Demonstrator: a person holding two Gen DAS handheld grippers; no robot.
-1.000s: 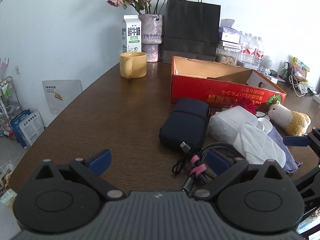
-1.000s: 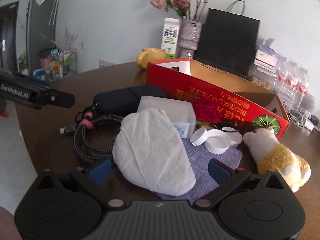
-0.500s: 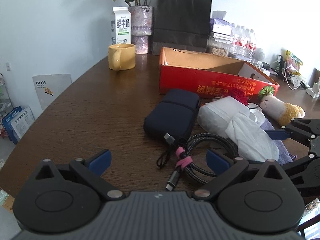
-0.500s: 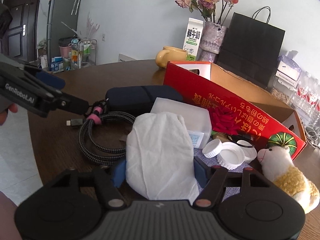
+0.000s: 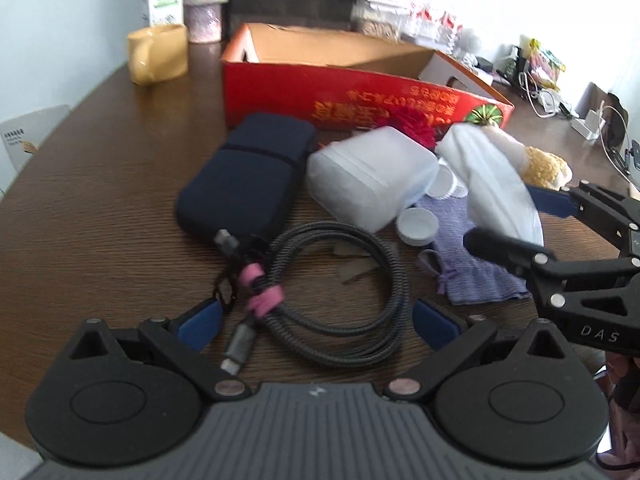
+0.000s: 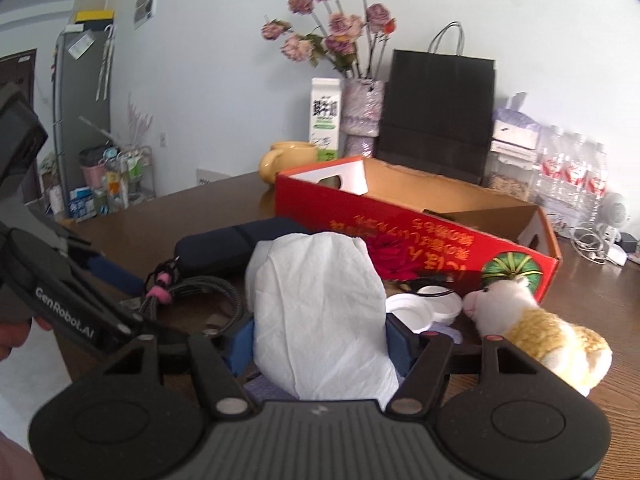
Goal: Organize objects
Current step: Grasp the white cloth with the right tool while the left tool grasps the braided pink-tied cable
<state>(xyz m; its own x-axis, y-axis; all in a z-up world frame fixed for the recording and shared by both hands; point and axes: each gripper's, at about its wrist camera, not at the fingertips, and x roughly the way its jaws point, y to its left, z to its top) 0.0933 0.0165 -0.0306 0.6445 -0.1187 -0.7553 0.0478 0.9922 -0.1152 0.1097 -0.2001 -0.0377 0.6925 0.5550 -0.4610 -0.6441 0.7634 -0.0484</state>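
White tissue pack (image 6: 320, 316) clamped between right gripper (image 6: 320, 350) pads, lifted above purple cloth (image 5: 472, 268), near red box (image 6: 420, 232); left gripper (image 5: 316, 318) jaws spread wide, holding nothing, above coiled cable (image 5: 340, 280) on wooden table (image 5: 100, 200)

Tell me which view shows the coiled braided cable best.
The left wrist view: the coiled braided cable lies whole on the table between the open left hand-held gripper fingers, pink ties and plug visible. In the right wrist view only part of the coil shows, behind the white cloth.
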